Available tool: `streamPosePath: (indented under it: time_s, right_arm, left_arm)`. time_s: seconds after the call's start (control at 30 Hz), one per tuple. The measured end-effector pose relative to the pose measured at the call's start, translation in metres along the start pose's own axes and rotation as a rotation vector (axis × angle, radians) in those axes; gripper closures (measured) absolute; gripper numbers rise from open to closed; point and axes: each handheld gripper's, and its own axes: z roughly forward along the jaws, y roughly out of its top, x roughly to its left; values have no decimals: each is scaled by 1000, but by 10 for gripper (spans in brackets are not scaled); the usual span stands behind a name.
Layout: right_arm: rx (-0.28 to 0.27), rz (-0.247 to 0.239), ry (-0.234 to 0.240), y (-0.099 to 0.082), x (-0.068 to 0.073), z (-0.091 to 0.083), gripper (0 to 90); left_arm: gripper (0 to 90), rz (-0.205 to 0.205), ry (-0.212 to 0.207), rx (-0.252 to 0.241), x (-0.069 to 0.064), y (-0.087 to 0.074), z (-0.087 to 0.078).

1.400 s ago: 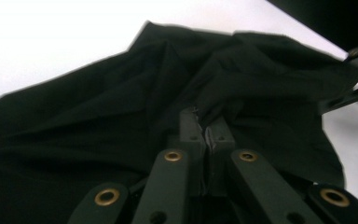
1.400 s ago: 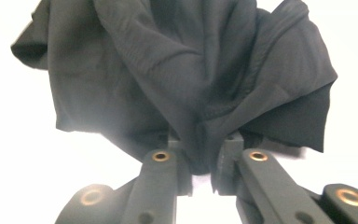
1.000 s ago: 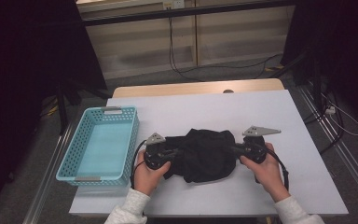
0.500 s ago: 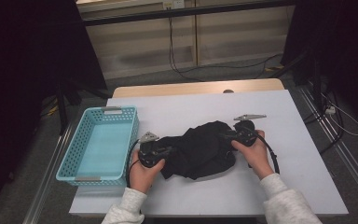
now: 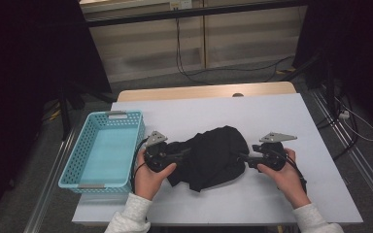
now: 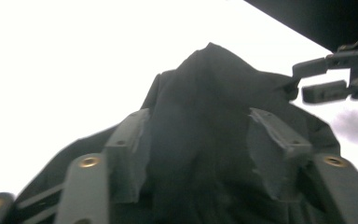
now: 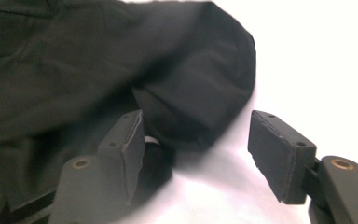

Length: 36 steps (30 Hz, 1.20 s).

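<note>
- The person's forearms in pale sleeves (image 5: 126, 218) come in from the near edge of the white table (image 5: 277, 116), one hand on each gripper.
- The left gripper (image 5: 183, 152) lies at the left end of the black cloth (image 5: 213, 158), pointing right into it. In the left gripper view its jaws have just been opening and now stand apart, with a ridge of the cloth (image 6: 205, 116) between them; the pads (image 6: 130, 144) sit at the cloth's sides, and whether they still touch it cannot be told.
- The right gripper (image 5: 241, 158) lies at the cloth's right end, pointing left. Its jaws have also just been opening; in the right gripper view they stand wide apart over bare table, with the rounded edge of the cloth (image 7: 121, 70) just beyond and beside the left pad (image 7: 126, 140), not pinched.
- The black cloth sits bunched in a low heap near the middle of the table, between the two grippers, a little toward the near side.
- A light blue perforated basket (image 5: 75, 167) stands at the table's left edge, left of the left gripper and apart from the cloth.
- Beyond the table's far edge, cables (image 5: 189, 73) trail over the floor.
</note>
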Motion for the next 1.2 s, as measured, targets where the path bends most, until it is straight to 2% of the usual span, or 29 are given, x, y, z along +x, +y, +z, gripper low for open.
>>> streamPosePath:
  time_s: [0.1,0.23,0.33,0.43,0.53,0.57,0.6,0.63,0.67,0.7,0.73,0.77,0.8,0.9,0.97,1.0,1.13,1.17,1.2]
  right_arm:
    - [1,5,-10,-3,-1,-1,342]
    - [-2,-10,-22,-3,0,0,358]
    - [8,-21,-24,-4,3,2,354]
    - [2,-28,-25,-4,3,3,355]
    - [-3,-30,-34,-4,2,3,388]
    - [-1,-31,-33,-4,2,4,441]
    - [-1,-31,-33,-4,2,4,441]
    - [8,-33,-31,-5,1,6,479]
    - [8,-33,-31,-5,1,6,479]
    - [12,-34,-30,-5,1,8,492]
    - [14,-31,-30,-5,1,9,493]
    - [16,-34,-27,-5,1,10,493]
    - [16,-35,-26,-4,2,11,493]
    - [14,-41,-26,-2,1,10,484]
    - [8,-47,-17,1,0,6,541]
    - [8,-47,-17,1,0,6,541]
    - [41,-33,-17,-2,-2,9,584]
    - [56,-36,-18,-2,-2,11,618]
    - [56,-36,-18,-2,-2,11,618]
  left_arm:
    - [307,23,-57,28,-11,1,4]
    - [275,104,-134,118,-32,-6,19]
    - [252,160,-152,178,-40,-18,28]
    - [226,220,-141,254,-42,-32,34]
    - [220,220,-150,265,-44,-40,35]
    - [281,221,-149,266,-45,-40,34]
    - [281,233,-150,272,-46,-40,33]
    - [579,248,-146,299,-47,-39,29]
    - [685,248,-146,299,-47,-39,29]
    - [685,209,-155,296,-47,-39,29]
    - [794,183,-166,315,-46,-39,27]
    - [839,178,-157,318,-46,-38,26]
    - [849,169,-153,315,-45,-38,25]
    - [854,82,-184,227,-37,-30,17]
    - [853,31,-199,148,-30,-22,7]
    - [853,0,-203,121,-27,-18,2]
    - [853,-24,-174,58,-14,-9,-13]
    - [853,-39,-161,46,-7,-8,-17]
    - [853,-39,-161,46,-7,-8,-17]
